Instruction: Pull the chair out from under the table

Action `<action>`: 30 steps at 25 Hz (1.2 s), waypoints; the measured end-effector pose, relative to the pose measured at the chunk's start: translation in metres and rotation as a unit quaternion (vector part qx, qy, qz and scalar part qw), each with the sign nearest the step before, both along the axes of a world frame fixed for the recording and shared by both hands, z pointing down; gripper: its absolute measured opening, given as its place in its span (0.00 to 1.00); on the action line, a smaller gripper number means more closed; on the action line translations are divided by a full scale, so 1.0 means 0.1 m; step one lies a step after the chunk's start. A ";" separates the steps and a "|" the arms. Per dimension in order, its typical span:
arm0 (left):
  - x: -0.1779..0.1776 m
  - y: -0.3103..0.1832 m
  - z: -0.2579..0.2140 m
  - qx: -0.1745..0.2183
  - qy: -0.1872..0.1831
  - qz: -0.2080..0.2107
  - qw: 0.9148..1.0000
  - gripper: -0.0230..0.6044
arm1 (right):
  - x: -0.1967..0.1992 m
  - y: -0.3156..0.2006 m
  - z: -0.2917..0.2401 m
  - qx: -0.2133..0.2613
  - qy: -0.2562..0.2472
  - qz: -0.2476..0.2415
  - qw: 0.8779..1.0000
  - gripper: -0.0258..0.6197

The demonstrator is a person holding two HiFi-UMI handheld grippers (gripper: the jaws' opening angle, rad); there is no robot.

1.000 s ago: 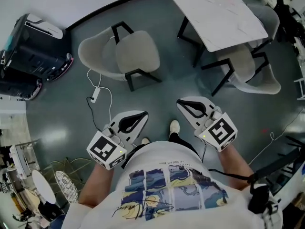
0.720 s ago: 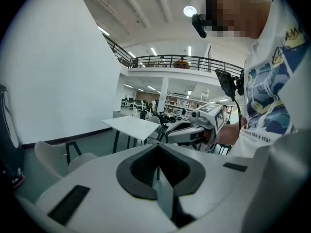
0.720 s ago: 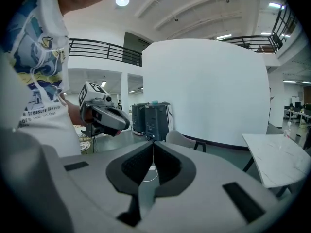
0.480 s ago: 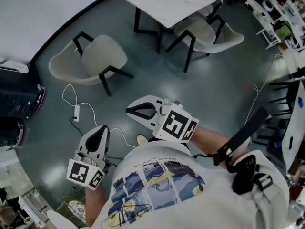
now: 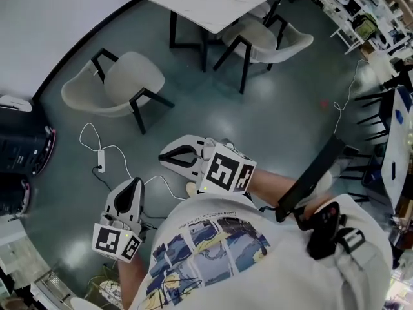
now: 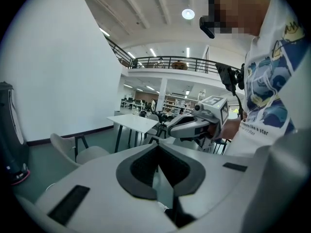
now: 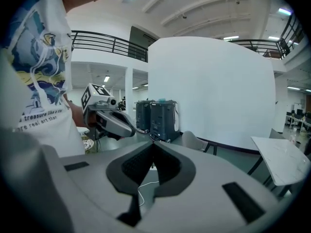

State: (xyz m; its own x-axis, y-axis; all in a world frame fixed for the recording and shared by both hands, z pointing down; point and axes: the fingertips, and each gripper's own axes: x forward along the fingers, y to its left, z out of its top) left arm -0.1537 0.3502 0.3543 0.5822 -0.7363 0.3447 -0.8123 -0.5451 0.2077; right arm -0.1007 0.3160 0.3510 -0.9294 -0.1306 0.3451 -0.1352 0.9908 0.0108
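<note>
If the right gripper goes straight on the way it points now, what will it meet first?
Nothing close: the right gripper aims over the white power strip toward the black machines; depth is unclear.

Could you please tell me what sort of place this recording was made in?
Probably a large open-plan office or lab hall with a seating corner. A white table has a pale chair tucked under it, a railed mezzanine runs overhead, and what look like rows of desks stand far behind.
</note>
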 end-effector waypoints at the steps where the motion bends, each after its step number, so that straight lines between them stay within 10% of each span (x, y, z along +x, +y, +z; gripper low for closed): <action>1: -0.03 0.02 0.00 0.000 0.000 0.000 1.000 0.05 | -0.02 0.01 0.00 0.001 0.007 0.000 1.000 0.06; 30: 0.02 -0.02 0.02 -0.003 0.005 0.001 1.000 0.05 | 0.04 -0.01 -0.04 0.008 0.030 -0.006 1.000 0.06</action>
